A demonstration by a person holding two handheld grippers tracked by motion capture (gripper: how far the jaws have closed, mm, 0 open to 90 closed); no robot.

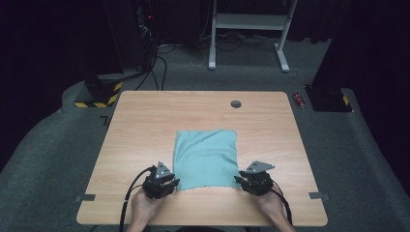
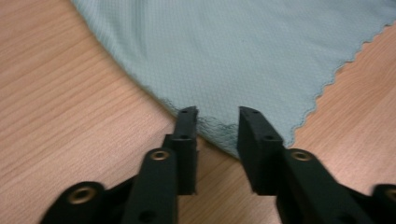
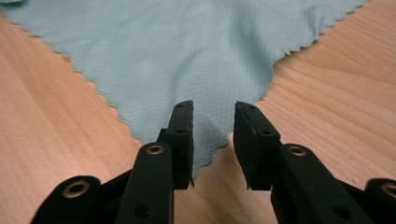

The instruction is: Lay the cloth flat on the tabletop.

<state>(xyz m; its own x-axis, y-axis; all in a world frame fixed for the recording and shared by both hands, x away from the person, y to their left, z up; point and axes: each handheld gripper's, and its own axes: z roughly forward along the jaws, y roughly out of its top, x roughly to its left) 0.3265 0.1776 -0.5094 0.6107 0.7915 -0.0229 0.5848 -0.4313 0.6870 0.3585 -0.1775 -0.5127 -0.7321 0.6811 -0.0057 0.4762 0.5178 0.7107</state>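
Lying flat on the light wooden table [image 1: 145,121], a pale teal square cloth with a scalloped edge [image 1: 205,157] sits a little toward the person's side of the tabletop, its near edge close to both hands. The left gripper [image 1: 170,182] rests at the cloth's near left corner; in the left gripper view its two black jaws stand apart with that corner [image 2: 217,130] lying in the gap between them, the pads not pressing on the fabric. The right gripper [image 1: 240,180] sits at the near right corner, and in the right gripper view its jaws are likewise parted, the pointed corner [image 3: 210,140] lying on the wood between them, unclamped. Each gripper is held in one hand, with a dark cable trailing back off the table's near edge. A small round grey grommet [image 1: 236,104] is set in the tabletop near the far edge, well apart from the cloth.
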